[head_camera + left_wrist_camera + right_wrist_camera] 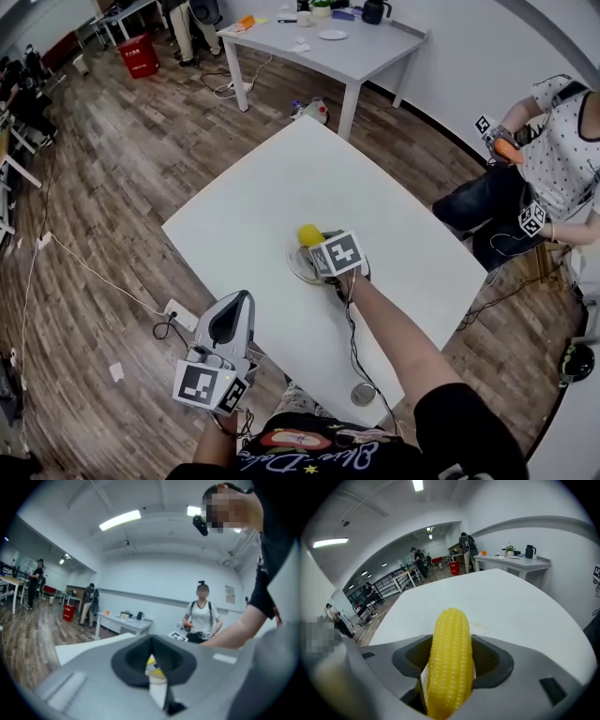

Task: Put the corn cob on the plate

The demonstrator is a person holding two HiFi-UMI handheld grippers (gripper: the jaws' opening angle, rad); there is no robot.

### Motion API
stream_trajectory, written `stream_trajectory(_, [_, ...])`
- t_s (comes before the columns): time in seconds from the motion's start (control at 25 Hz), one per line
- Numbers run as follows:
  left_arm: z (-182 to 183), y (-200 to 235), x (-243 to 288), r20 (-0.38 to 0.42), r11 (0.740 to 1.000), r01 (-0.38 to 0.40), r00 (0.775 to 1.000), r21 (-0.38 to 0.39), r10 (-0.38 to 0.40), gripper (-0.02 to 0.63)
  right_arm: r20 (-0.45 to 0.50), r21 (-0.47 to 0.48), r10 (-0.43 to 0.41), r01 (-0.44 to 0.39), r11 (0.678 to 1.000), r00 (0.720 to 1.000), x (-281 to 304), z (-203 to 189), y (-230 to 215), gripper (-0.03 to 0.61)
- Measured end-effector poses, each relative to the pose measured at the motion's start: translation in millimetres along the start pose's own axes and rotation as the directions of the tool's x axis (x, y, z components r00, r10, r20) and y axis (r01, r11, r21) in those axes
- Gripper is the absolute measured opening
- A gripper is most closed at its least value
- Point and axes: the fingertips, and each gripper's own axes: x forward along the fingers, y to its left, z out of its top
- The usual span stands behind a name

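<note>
Corn cob (309, 234) pinched in R tongs (317, 244) over plate (293, 268) on table (403, 220); L tongs (240, 304) pressed together.

One corn cob (310, 234), one plate (297, 268), two hand-held grippers (240, 309) (315, 244) and one red crate (141, 56)

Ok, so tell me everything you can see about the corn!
The corn cob is bright yellow, with neat rows of small bumpy kernels and a rounded tip; it looks glossy, like plastic. The right gripper is shut on it, one dark pad pressing each side, and its tip points forward past the jaws. From the head view it sits over the far edge of the white plate. Whether it touches the plate is unclear.
</note>
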Motion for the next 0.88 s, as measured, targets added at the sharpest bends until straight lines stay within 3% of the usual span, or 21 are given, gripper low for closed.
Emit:
stream_trajectory(0.2, [-3, 3, 1, -0.037, 1.0, -0.01, 0.999, 0.013, 0.01, 0.003, 0.142, -0.032, 0.021, -0.017, 0.999, 0.99, -14, 14, 3, 0.244])
stream_trajectory(0.36, [8, 0, -1, -0.006, 0.999, 0.0, 1.0, 0.044, 0.0, 0.003, 0.301, 0.044, -0.028, 0.015, 0.999, 0.953, -49, 34, 1, 0.244])
stream_trajectory(0.48, [17, -15, -5, 0.016, 0.997, 0.022, 1.0, 0.068, -0.023, 0.003, 0.479, 0.117, -0.029, -0.031, 0.993, 0.877, -100, 42, 13, 0.244])
stream_trajectory(0.64, [30, -38, -11, 0.03, 0.993, 0.058, 0.998, 0.104, -0.062, 0.003, 0.673, 0.211, -0.075, -0.095, 0.973, 0.736, -179, 36, 24, 0.231])
stream_trajectory(0.68, [33, -46, -13, 0.036, 0.991, 0.07, 0.997, 0.115, -0.075, 0.003, 0.695, 0.232, -0.113, -0.073, 0.97, 0.71, -197, 28, 23, 0.144])
stream_trajectory(0.72, [35, -54, -16, 0.044, 0.989, 0.081, 0.995, 0.122, -0.087, 0.003, 0.708, 0.249, -0.151, -0.044, 0.967, 0.69, -213, 19, 23, 0.054])
stream_trajectory(0.88, [34, -90, -30, 0.069, 0.98, 0.129, 0.988, 0.149, -0.14, 0.003, 0.718, 0.23, -0.211, 0.06, 0.971, 0.663, -264, -27, 40, 0.021])
